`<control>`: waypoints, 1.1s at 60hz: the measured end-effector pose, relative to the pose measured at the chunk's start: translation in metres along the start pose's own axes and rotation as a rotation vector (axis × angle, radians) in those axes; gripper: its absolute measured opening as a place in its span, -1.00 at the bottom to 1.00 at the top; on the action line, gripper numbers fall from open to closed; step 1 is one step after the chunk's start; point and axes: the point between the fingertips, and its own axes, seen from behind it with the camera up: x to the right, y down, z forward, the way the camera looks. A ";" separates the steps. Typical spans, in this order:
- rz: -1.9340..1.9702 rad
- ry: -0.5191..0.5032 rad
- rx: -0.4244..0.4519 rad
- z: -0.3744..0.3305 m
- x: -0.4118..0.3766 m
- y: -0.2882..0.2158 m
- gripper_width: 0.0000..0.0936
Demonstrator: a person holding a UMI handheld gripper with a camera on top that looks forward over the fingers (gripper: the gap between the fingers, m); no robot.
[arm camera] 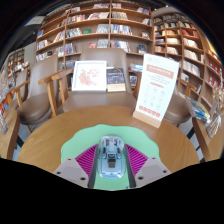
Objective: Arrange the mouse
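A translucent pale-blue mouse (111,158) with its inner parts showing lies lengthwise between my fingers. My gripper (111,147) is shut on it, and the magenta pads (88,160) press on both of its sides. Below the mouse is a green mat (70,150) on a round wooden table (45,135). I cannot tell whether the mouse rests on the mat or is held just above it.
A white and orange standing sign (156,88) is on the table's far right. A red and white sign (89,76) stands at the far middle. Wooden chairs (57,88) ring the table. Bookshelves (95,30) fill the background.
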 end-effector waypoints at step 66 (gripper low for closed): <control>-0.055 -0.021 0.162 -0.425 0.017 0.098 0.82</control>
